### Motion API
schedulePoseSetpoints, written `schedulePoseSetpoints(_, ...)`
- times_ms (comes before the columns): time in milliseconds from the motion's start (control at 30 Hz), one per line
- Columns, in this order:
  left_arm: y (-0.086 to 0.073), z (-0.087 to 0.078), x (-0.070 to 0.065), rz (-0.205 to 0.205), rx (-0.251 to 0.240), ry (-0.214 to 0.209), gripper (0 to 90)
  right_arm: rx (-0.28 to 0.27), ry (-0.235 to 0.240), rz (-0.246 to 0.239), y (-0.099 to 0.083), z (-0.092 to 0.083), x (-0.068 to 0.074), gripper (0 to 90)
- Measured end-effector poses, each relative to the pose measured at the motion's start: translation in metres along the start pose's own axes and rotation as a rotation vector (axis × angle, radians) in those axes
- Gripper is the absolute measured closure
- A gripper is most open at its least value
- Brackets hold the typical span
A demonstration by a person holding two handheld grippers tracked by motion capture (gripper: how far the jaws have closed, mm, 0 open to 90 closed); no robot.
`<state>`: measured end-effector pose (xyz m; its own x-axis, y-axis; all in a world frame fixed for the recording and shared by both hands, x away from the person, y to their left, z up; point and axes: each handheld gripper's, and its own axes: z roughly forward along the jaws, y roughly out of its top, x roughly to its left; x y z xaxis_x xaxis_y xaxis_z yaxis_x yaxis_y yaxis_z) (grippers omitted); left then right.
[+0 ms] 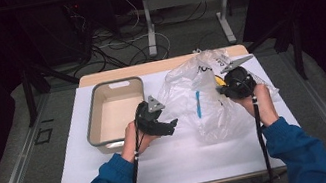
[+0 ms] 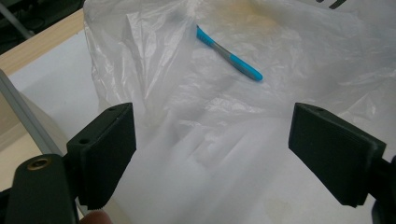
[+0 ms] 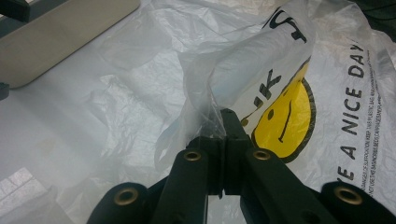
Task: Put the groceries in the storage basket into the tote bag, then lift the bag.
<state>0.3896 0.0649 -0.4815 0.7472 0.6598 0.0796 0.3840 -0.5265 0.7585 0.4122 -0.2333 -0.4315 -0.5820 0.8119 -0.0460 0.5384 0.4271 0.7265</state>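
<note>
- Now the right gripper [image 3: 223, 140] is clenched on a fold of the thin, clear plastic bag with a yellow smiley face [image 3: 285, 116] and lifts that fold a little above the table.
- Meanwhile the left gripper [image 2: 212, 154] is released; its jaws stand wide apart, with nothing pressed between them, and they look toward the near side of the bag.
- Inside the bag lies a slim blue and grey pen [image 2: 229, 53], flat on the white table cover [image 1: 173, 160]; in the high view it sits near the middle of the bag, between the two grippers.
- I judge that the step in hand is to open the bag so that the pen can be reached.
- To do it well, the right gripper should keep a firm pinch and hold the fold up, so the mouth does not fall shut.
- The left gripper should take only one layer of film, on the opposite side, and pull slowly sideways; a fast pull may tear the film or make the pen roll away.
- By count: one bag, one pen, two grippers, and one empty grey rectangular plastic tub [image 1: 113, 111], which stands just beside the left hand [image 1: 131, 140].
</note>
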Motion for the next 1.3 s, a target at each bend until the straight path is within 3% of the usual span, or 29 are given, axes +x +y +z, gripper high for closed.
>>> schedulePoseSetpoints(167, 0.0, 0.001, 0.0, -0.001, 0.007, 0.002, 14.4, 0.0, 0.007, -0.005, 0.0, 0.001, 0.001, 90.0)
schedulePoseSetpoints(367, 0.003, 0.002, 0.007, 0.003, 0.021, 0.039, 13.3, 0.004, -0.001, -0.016, 0.0, 0.002, 0.001, 90.0)
schedulePoseSetpoints(533, 0.009, 0.006, 0.012, 0.018, 0.069, 0.077, 13.0, 0.008, -0.002, -0.004, -0.001, 0.0, -0.001, 90.0)
schedulePoseSetpoints(633, 0.016, 0.014, 0.013, 0.028, 0.106, 0.098, 13.2, 0.005, 0.002, -0.001, -0.001, 0.0, 0.0, 90.0)
schedulePoseSetpoints(767, 0.021, 0.027, 0.011, 0.002, 0.14, 0.115, 16.1, 0.006, 0.004, -0.006, -0.001, -0.001, 0.0, 90.0)
schedulePoseSetpoints(800, 0.023, 0.031, 0.011, 0.024, 0.164, 0.123, 16.3, 0.004, 0.004, -0.006, -0.001, -0.001, -0.001, 90.0)
schedulePoseSetpoints(933, 0.03, 0.043, 0.01, 0.028, 0.219, 0.14, 17.3, 0.0, 0.0, -0.005, -0.001, -0.002, -0.001, 90.0)
schedulePoseSetpoints(1300, 0.052, 0.076, 0.011, 0.015, 0.305, 0.148, 24.8, -0.006, 0.004, 0.007, -0.001, -0.006, -0.004, 90.0)
